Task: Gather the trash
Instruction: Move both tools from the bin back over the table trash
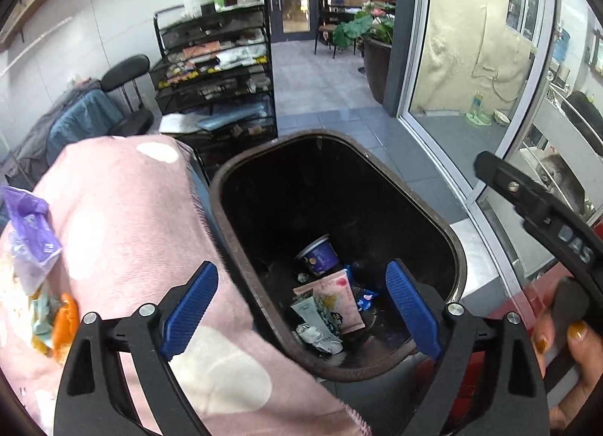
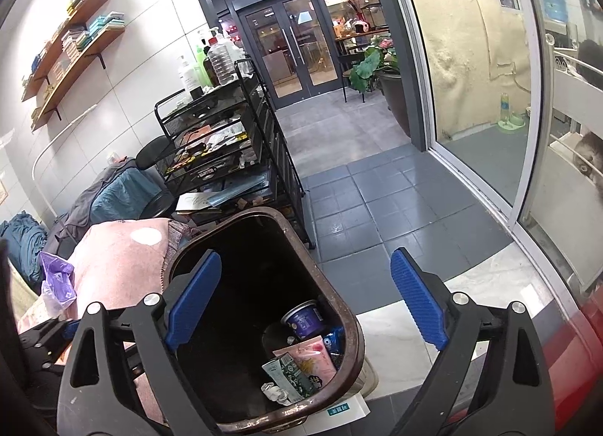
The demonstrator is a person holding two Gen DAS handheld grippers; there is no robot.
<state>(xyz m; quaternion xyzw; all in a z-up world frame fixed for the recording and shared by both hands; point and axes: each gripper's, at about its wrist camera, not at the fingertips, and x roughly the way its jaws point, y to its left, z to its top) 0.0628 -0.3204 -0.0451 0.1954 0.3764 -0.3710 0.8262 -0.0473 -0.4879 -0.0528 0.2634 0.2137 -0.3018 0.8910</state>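
A dark brown trash bin (image 1: pixel 233 247) stands on the floor; it also shows in the right wrist view (image 2: pixel 339 304). Inside lie a purple cup (image 1: pixel 318 255), a pink packet (image 1: pixel 337 298), a pale green tube (image 1: pixel 312 313) and crumpled wrappers (image 1: pixel 318 338). The same cup (image 2: pixel 303 319) and pink packet (image 2: pixel 311 357) show in the right wrist view. My left gripper (image 1: pixel 301 309) is open and empty above the bin. My right gripper (image 2: pixel 305 298) is open and empty, above the bin's right side. On the pink blanket (image 1: pixel 124 217) lie a purple bag (image 1: pixel 30 221) and orange and teal scraps (image 1: pixel 56 319).
A black wire rack (image 2: pixel 226 146) with bottles on top stands behind the bin. A black stool (image 1: pixel 128 97) and blue cloths are at left. Grey tiled floor (image 2: pixel 377 210) runs to glass doors. A sliding glass door (image 2: pixel 471 97) is at right. A potted plant (image 2: pixel 377 70) stands near it.
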